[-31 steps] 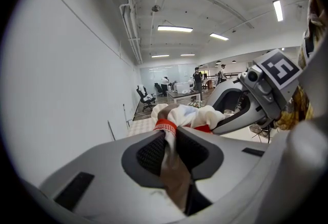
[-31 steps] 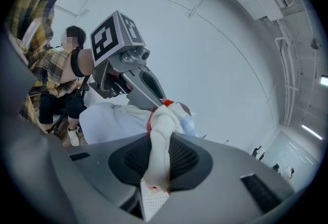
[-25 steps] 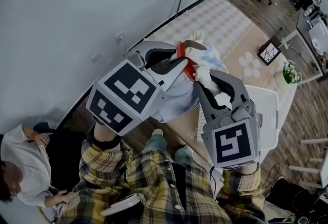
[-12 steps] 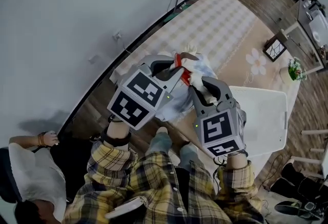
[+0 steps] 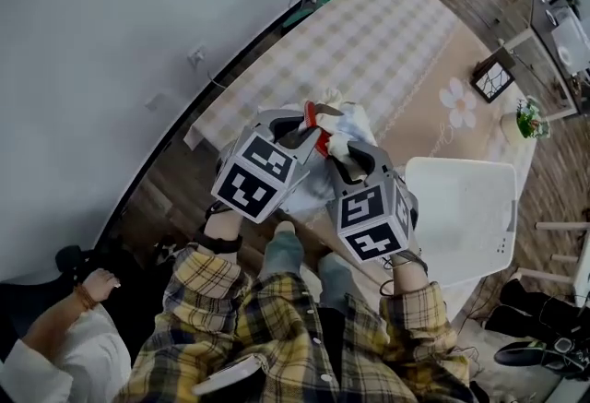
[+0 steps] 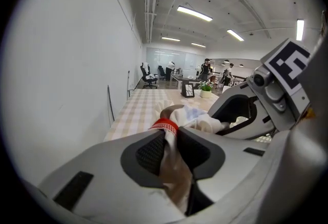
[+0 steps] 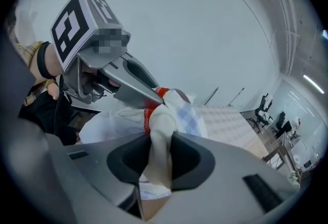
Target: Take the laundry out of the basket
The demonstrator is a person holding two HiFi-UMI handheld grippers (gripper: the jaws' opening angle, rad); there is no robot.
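Note:
A bunched white and pale-blue garment (image 5: 358,123) with a red band hangs between both grippers above a checked mat (image 5: 369,41). My left gripper (image 5: 312,120) pinches its red-banded edge, and cloth (image 6: 197,115) fills the gap between its pads. My right gripper (image 5: 337,148) clamps a white fold (image 7: 160,130) close beside it. Both pairs of jaws have just been opening a little, with cloth still pressed between the pads. The white plastic basket (image 5: 466,217) stands to the right of the grippers. In the right gripper view the left gripper (image 7: 146,95) comes in from the upper left onto the same garment (image 7: 184,113).
A beige rug with a flower print (image 5: 454,102) lies beyond the basket, with a picture frame (image 5: 491,78) and a potted plant (image 5: 524,120) at its far side. The white wall (image 5: 111,41) runs along the left. A seated person (image 5: 64,355) is at the lower left.
Both grippers have sunk with the garment toward the checked mat and moved away from the camera. The person at the lower left has shifted further down the picture.

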